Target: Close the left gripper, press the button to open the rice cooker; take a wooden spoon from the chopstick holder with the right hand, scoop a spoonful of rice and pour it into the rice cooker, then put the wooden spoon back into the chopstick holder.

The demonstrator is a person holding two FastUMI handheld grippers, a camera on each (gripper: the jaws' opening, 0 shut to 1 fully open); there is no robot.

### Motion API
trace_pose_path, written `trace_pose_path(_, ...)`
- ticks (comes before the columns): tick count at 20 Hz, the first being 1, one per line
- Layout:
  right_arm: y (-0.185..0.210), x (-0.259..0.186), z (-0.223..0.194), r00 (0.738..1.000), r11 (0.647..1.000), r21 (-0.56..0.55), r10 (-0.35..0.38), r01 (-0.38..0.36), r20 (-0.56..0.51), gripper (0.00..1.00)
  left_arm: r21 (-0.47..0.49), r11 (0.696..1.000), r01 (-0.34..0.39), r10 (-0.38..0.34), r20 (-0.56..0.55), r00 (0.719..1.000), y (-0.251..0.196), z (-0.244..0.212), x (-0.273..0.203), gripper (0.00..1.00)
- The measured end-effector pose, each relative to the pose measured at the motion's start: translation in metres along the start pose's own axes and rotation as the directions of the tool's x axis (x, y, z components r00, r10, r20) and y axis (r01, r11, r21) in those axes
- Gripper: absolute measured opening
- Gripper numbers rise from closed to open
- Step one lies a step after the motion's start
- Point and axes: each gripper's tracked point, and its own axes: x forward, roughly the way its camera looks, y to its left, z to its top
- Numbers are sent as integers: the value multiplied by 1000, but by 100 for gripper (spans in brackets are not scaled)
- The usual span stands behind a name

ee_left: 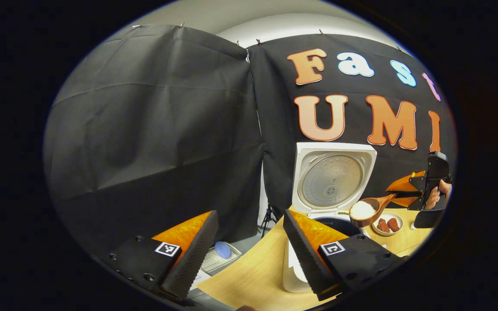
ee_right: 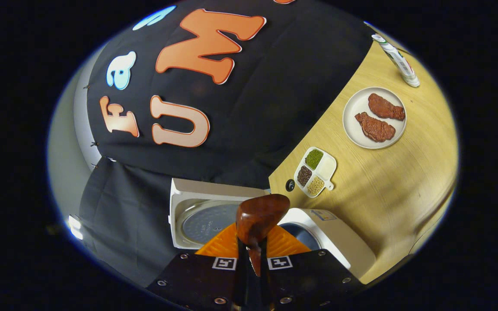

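Wooden tabletop [ee_right: 387,190] and black cloth all round, and nearest of all the left gripper [ee_left: 249,255] hangs idle, its jaws wide apart over the table's edge with nothing between them. Just past it the rice cooker [ee_left: 294,276] stands with its lid [ee_left: 332,179] thrown right back, pot mouth exposed. Over that mouth, the wooden spoon [ee_left: 368,211], heaped with white rice [ee_left: 362,210], and the right gripper [ee_right: 253,259] has both fingers clamped tight on its handle. Farther off, a plate of meat [ee_right: 375,117] and a divided dish of beans [ee_right: 316,172]. Danger now, to my eye: the bowl sits towards the pot's near rim, so tipping too soon could scatter grains over the rim onto the table; a thin handle could also twist in the grip
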Motion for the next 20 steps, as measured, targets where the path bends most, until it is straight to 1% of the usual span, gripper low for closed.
trace_pose_path(3, 0, 4, -5, 1000, 997, -73, -23, 23, 2, 12, -4, 1000, -9, 9, -12, 1000, 2, -5, -2, 100)
trace_pose_path(6, 10, 6, -6, 1000, 982, -187, -24, 26, 16, 12, -1, 1000, -8, 8, -11, 1000, -1, -3, -2, 100)
trace_pose_path(9, 22, 7, -5, 999, 956, -292, -15, 23, 32, 12, 4, 1000, -4, 4, -5, 1000, -6, 0, -4, 100)
trace_pose_path(12, 34, 8, -5, 999, 933, -360, 2, 13, 42, 12, 7, 1000, -3, 3, -3, 1000, -7, 0, -7, 100)
trace_pose_path(16, 46, 11, -5, 998, 896, -443, 20, 7, 55, 12, 16, 999, -31, 31, 1, 1000, 4, 3, -8, 100)
trace_pose_path(20, 56, 6, -2, 997, 848, -530, 35, 9, 72, 12, 18, 999, -50, 50, 0, 999, 12, 1, -10, 100)
